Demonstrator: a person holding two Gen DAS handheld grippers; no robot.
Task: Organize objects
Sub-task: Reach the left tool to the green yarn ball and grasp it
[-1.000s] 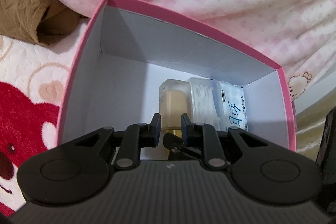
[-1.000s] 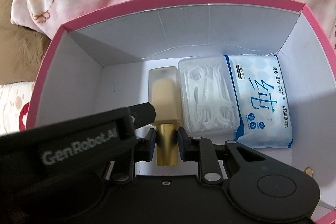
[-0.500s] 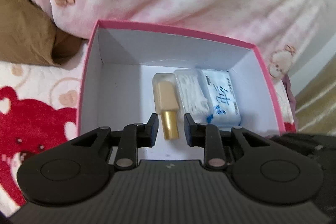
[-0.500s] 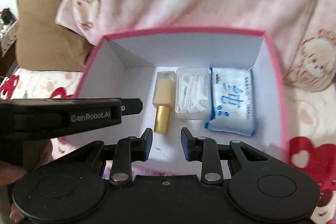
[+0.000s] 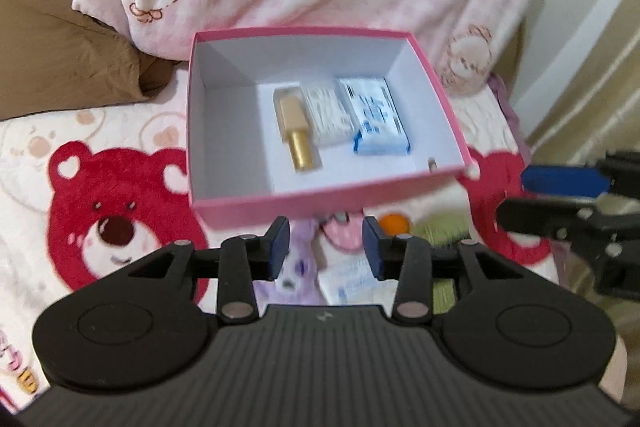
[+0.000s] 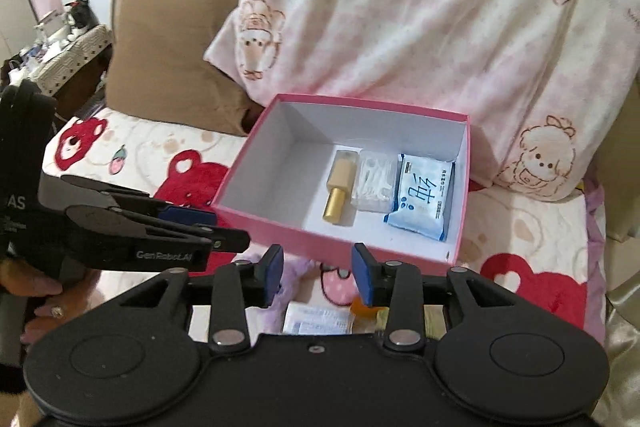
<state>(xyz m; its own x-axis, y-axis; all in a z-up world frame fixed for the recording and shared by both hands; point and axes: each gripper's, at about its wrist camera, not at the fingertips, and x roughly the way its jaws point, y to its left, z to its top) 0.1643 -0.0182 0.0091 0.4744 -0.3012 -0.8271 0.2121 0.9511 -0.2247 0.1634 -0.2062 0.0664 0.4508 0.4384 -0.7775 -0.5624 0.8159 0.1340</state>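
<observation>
Now both tools, left [image 5: 325, 242] and right [image 6: 317, 269], just opening, nothing between; pink box [image 6: 340, 251] near rim just ahead.

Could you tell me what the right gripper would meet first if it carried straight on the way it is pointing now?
Probably the near wall of the pink box, just ahead of the open right gripper; depth is unclear, so it might clear the rim and reach the box floor.

Left wrist view was motion-blurred; wipes pack [image 5: 378, 117] print unreadable. Small items below the pink box [image 5: 280, 207] sat half hidden behind both grippers: orange thing [image 5: 394, 223], white packet [image 6: 318, 319], unidentifiable. Tiny object [image 5: 432, 163] in box corner too small to tell.
</observation>
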